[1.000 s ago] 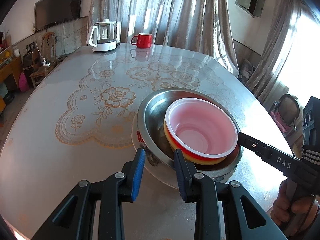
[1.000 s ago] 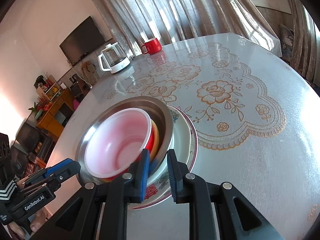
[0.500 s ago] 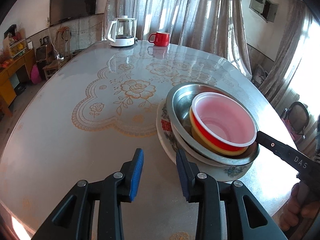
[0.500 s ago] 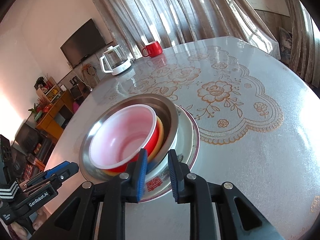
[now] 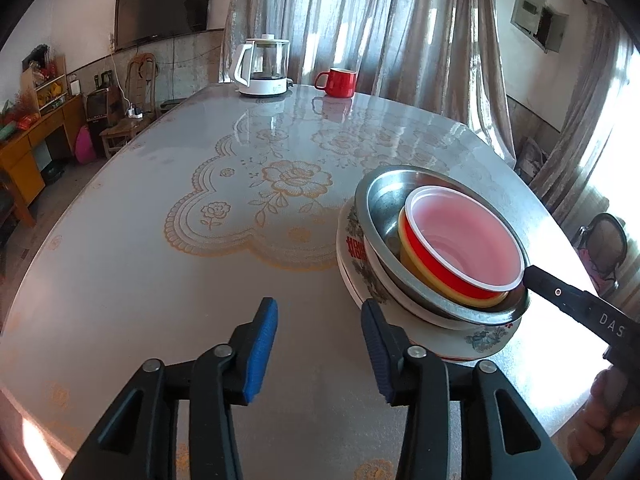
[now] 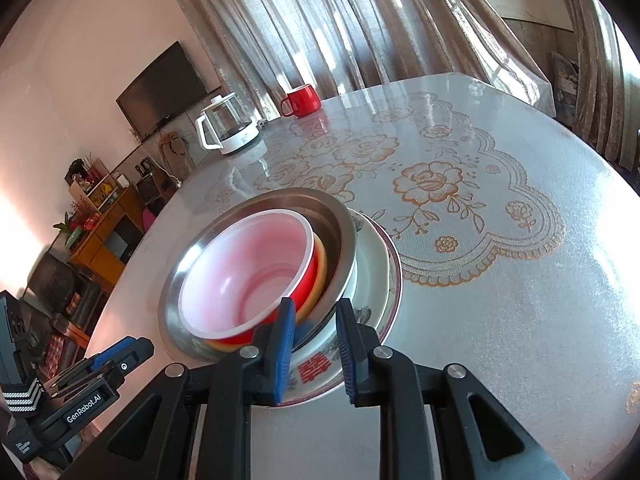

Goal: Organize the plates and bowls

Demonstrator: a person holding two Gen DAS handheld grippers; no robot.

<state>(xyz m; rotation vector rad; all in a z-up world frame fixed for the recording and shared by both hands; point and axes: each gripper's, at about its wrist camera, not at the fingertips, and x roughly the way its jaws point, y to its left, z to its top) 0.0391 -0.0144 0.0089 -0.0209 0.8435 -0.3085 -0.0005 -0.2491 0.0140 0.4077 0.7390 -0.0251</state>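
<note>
Four pieces are nested in one stack: a red bowl (image 5: 464, 250) inside a yellow bowl (image 5: 416, 262), inside a steel bowl (image 5: 384, 200), on a flowered plate (image 5: 486, 338). In the left wrist view the stack is seen at about three o'clock on the bench (image 5: 160, 264). The right tool (image 6: 314, 346) is closed on the steel bowl's near rim. The left tool (image 5: 318, 344) is empty over bare bench just beside the plate; its jaws have just been opening, with nothing between them. The stack is best kept level and eased slowly, since the single rim grip could tip it. A kettle (image 5: 264, 68) and a red mug (image 5: 338, 82) are seen at twelve o'clock.
</note>
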